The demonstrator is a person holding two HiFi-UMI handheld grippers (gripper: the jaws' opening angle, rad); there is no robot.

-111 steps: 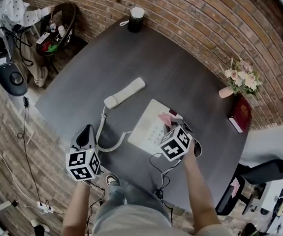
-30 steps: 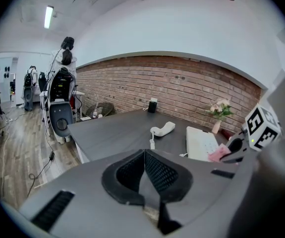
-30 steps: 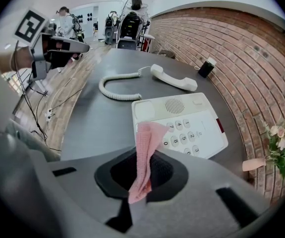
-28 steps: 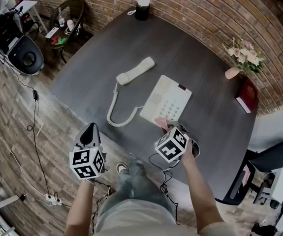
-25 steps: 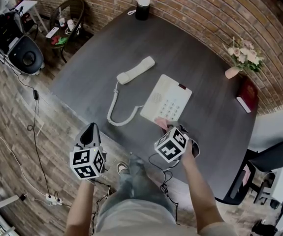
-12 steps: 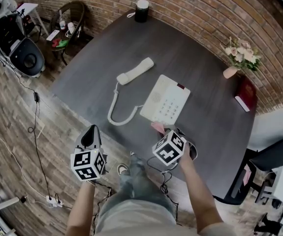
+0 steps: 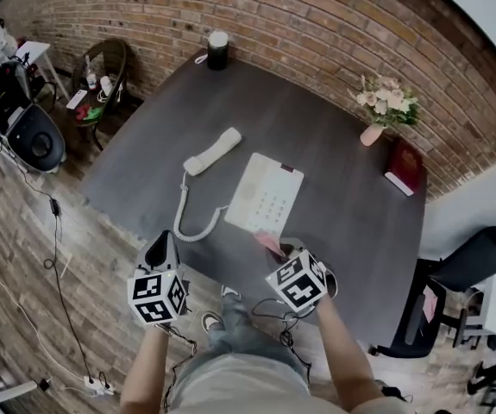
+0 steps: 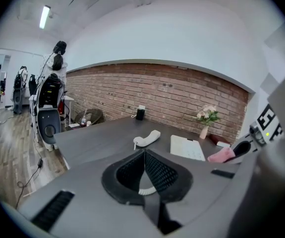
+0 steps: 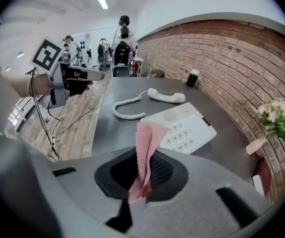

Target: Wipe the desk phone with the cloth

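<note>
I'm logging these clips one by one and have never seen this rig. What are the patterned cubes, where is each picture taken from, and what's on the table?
No robot: a person holds a gripper in each hand, and the cubes are part of those. The head view looks down from the person's head; each gripper view looks along one gripper's jaws. On the dark table lie a white desk phone, its handset beside it on a coiled cord, a flower vase, a red book and a dark container. The right gripper is shut on a pink cloth; the left gripper is shut, empty.
</note>
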